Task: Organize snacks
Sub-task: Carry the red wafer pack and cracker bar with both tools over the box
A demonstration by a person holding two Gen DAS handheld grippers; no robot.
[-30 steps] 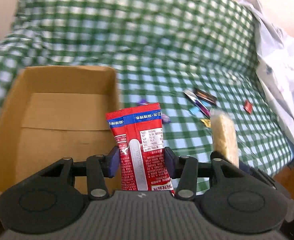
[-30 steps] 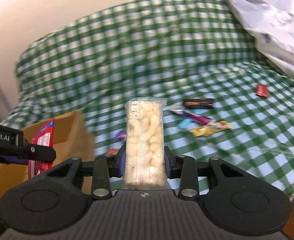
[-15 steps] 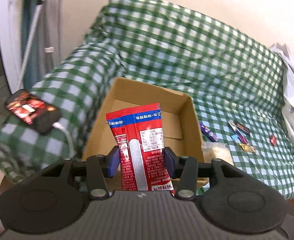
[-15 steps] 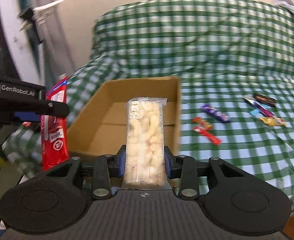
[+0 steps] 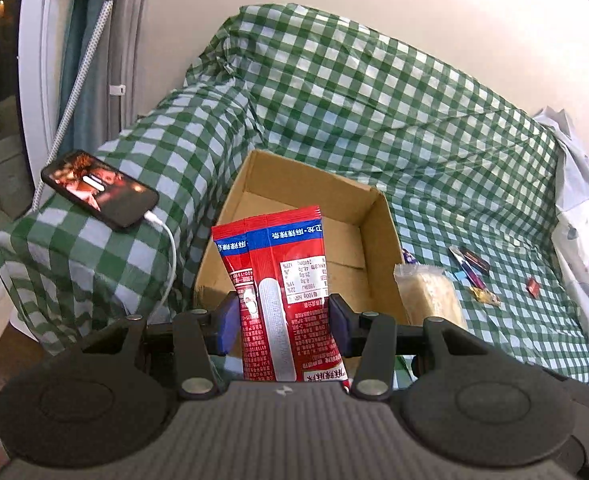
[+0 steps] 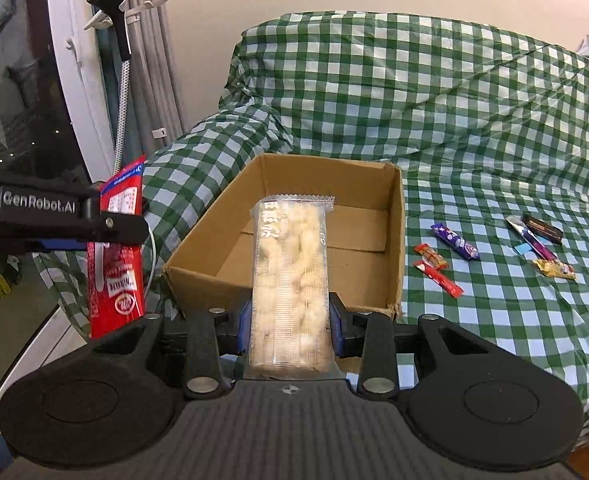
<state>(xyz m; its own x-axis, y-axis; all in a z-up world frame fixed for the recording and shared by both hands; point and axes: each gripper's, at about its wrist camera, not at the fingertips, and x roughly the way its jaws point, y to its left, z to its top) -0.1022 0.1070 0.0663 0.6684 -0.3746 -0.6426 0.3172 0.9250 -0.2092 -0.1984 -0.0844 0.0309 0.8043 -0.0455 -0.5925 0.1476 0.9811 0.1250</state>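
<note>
Now, step in hand: both snacks are carried toward the cardboard box [image 6: 390,216], and my judgement is that dropping them inside comes next
Left tool [image 5: 282,322]: closed on the red packet [image 5: 282,280], which stands upright between the blue pads; in the right wrist view the same packet shows at the left edge of the frame
Right tool [image 6: 290,326]: closed on the clear puffed snack pack [image 6: 290,280], also upright, in the lower middle of its frame
Box: open and sitting on the sofa with the green checked cover [image 6: 454,120], in the centre of both views; I see nothing lying inside it
Where the held snacks are: both seem short of the near wall of the box, not yet over the opening, as far as I can judge
How to do it well: bring each tool forward past the near wall before opening, then tilt the packet down so it lies flat on the bottom; let one go first so the two tools do not knock each other
Risk: the long packets may catch on the box rim and fall outside
Remaining: several small snacks [image 6: 454,242] lie on the sofa seat at the right of the frame, near the box but apart from it
Also there: a phone [image 5: 98,188] with a white cable rests on the sofa arm at the left, so keep the left tool away from it
</note>
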